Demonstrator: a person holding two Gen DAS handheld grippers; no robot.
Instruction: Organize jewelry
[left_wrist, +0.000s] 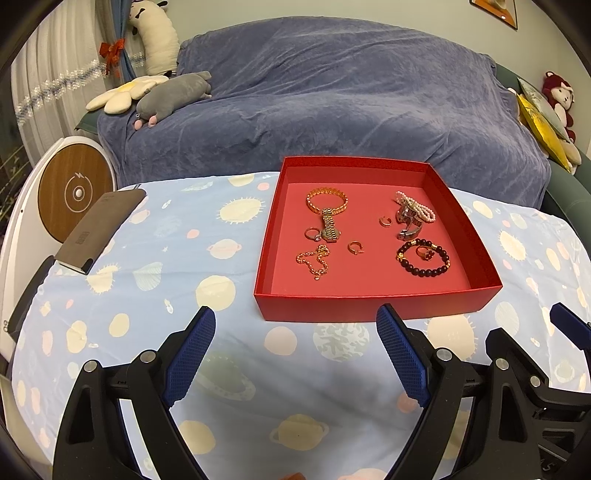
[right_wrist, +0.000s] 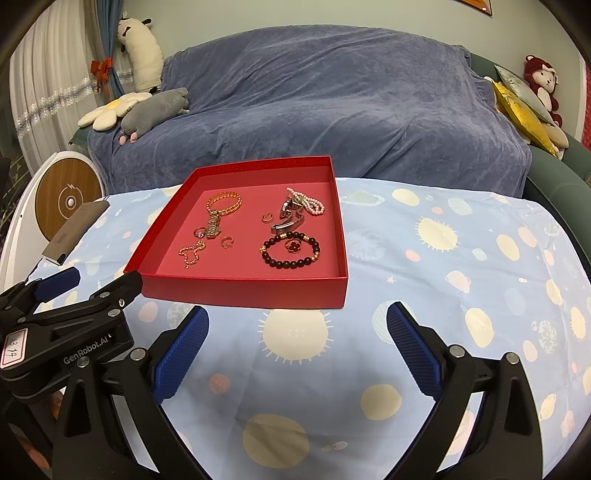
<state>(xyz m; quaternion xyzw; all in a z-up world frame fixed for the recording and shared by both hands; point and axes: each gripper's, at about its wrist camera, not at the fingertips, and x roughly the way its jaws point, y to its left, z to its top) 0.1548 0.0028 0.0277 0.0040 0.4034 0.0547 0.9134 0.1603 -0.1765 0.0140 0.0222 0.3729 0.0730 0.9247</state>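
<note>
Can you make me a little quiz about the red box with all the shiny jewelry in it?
1. True or false: the dark bead bracelet lies outside the red box.
2. What sits inside the dark bead bracelet's loop? A) flower ring B) pearl bracelet C) gold chain
3. Fill in: both the left gripper and right gripper are ____.

Key: 1 false; 2 A; 3 open

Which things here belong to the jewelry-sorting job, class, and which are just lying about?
Belongs to the job:
- shallow red cardboard tray
- gold link bracelet
- dark round-bead bracelet
- white pearl strand
- thin gold chain

Just lying about:
- grey plush animal
- flower-shaped cream cushion
- red plush monkey
- flat brown case
</note>
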